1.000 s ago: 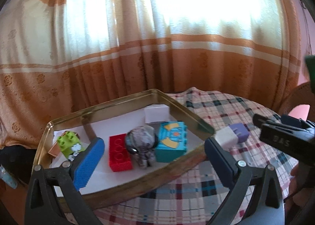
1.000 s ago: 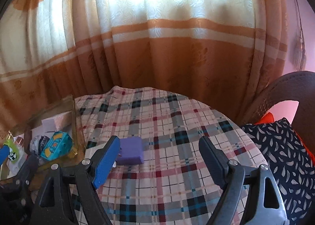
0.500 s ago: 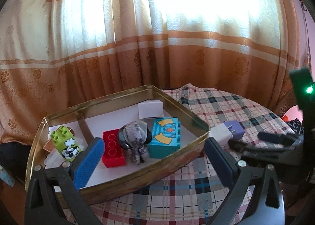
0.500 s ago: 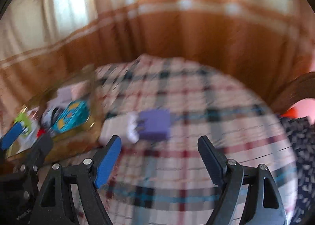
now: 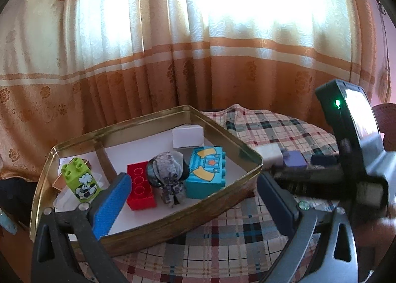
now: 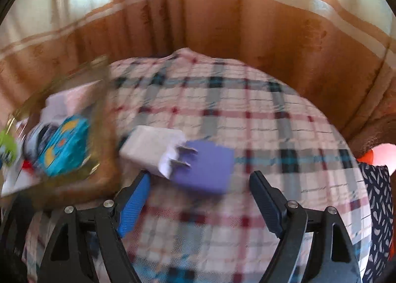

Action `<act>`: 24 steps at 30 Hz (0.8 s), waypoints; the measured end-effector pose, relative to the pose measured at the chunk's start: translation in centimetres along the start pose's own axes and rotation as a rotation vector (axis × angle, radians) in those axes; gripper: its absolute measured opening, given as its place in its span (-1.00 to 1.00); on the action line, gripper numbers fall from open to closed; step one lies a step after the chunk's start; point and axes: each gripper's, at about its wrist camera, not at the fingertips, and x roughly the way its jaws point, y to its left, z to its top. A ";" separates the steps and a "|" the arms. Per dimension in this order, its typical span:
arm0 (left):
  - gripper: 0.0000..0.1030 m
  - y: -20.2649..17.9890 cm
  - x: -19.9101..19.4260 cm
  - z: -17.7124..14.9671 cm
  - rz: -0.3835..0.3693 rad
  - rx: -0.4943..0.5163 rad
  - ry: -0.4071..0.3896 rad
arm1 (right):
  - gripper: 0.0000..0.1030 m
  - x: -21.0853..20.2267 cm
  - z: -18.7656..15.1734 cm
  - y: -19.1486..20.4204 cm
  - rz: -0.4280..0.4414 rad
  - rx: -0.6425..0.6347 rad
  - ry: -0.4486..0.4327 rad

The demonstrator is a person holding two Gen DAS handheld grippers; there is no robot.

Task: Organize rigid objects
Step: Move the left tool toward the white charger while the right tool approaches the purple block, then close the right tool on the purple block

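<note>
A gold metal tin [image 5: 222, 186] on the plaid tablecloth holds a green brick [image 5: 80, 179], a red brick [image 5: 139, 189], a grey figure [image 5: 168, 179], a teal brick [image 5: 208, 174] and a white block [image 5: 188, 135]. Just right of the tin lie a white plug charger [image 6: 153, 149] and a purple block [image 6: 208, 166], touching each other. My right gripper [image 6: 200, 199] is open, its fingers just short of the purple block. My left gripper [image 5: 190, 196] is open in front of the tin, holding nothing. In the left wrist view the right gripper's body [image 5: 346, 179] reaches in beside the purple block [image 5: 294, 159].
An orange and cream curtain [image 5: 198, 48] hangs close behind the round table. A dark patterned cushion [image 6: 378, 208] and a brown chair back [image 6: 371, 134] stand at the right. The plaid tablecloth [image 6: 247, 114] stretches bare beyond the blocks.
My right gripper has moved down and toward the purple block and charger, which now sit larger and nearer its fingers. The left gripper has stayed put.
</note>
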 end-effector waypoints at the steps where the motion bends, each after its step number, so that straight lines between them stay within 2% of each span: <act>1: 0.99 -0.1 0.0 0.0 -0.003 0.003 0.001 | 0.62 0.1 0.2 -0.7 -0.010 0.018 -0.002; 7: 0.99 -0.8 0.3 0.2 -0.024 0.008 0.008 | 0.62 -0.4 0.5 -4.6 -0.013 0.123 -0.032; 11: 0.99 -1.5 0.5 0.3 -0.030 0.026 0.009 | 0.61 -0.4 0.6 -4.3 -0.004 0.094 -0.033; 12: 0.99 -1.6 0.6 0.4 -0.030 0.030 0.009 | 0.51 -0.3 0.7 -3.9 -0.006 0.074 -0.029; 13: 0.99 -1.8 0.6 0.4 -0.032 0.034 0.007 | 0.18 -0.2 0.8 -3.5 -0.013 0.055 -0.029; 15: 0.99 -2.0 0.5 0.5 -0.045 0.043 -0.005 | -0.17 0.3 0.9 -3.0 -0.033 0.031 -0.018; 17: 0.99 -2.3 0.5 0.8 -0.048 0.056 -0.020 | -0.18 0.3 0.8 -2.9 -0.043 0.025 -0.019; 20: 0.99 -2.9 0.4 1.7 -0.077 0.084 -0.040 | -0.18 -0.2 0.5 -4.3 0.009 0.089 -0.043; 22: 0.99 -3.7 0.8 2.8 -0.103 0.110 -0.042 | -0.18 -1.2 0.0 -5.7 0.036 0.158 -0.097; 24: 0.99 -5.2 1.9 4.1 -0.119 0.161 -0.003 | -0.18 -2.4 -0.6 -7.0 0.024 0.218 -0.147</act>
